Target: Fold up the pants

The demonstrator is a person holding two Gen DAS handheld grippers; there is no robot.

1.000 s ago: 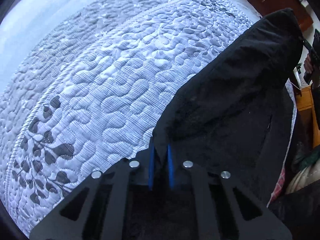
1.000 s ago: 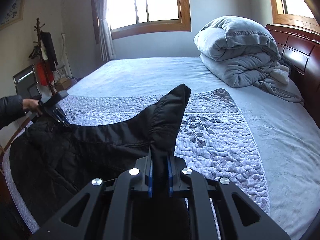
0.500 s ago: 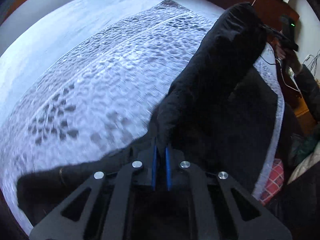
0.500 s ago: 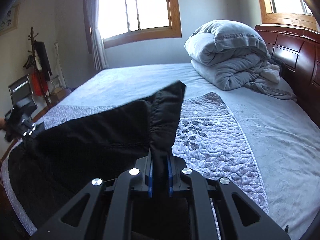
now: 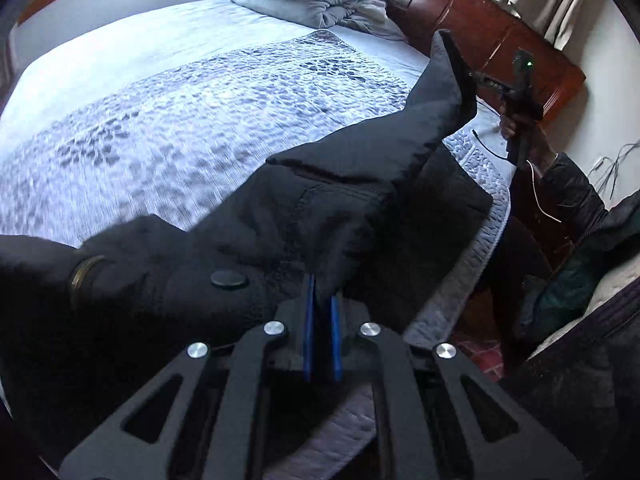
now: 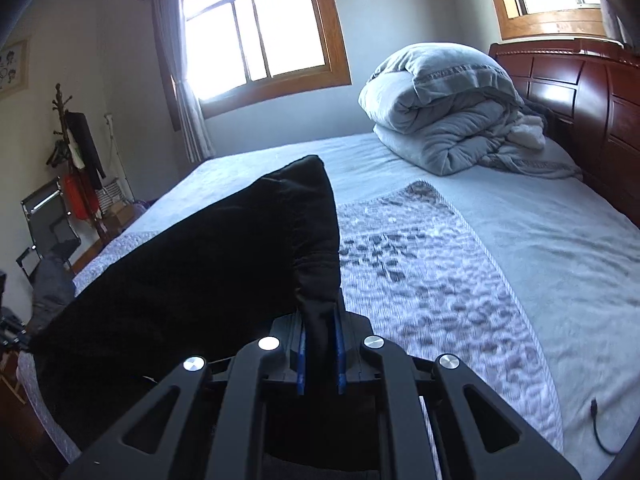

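Both claws are clamped on the black pants, which are held up over the quilted coverlet.

The left gripper is pinched tight on a fold of the pants near the button, at the coverlet's near edge, while the right gripper is closed on a cloth corner that stands up above the coverlet. The fabric is kept taut between the two grips, probably so one half can be laid flat over the other. The folded duvet lies well beyond the coverlet, clear of the work.
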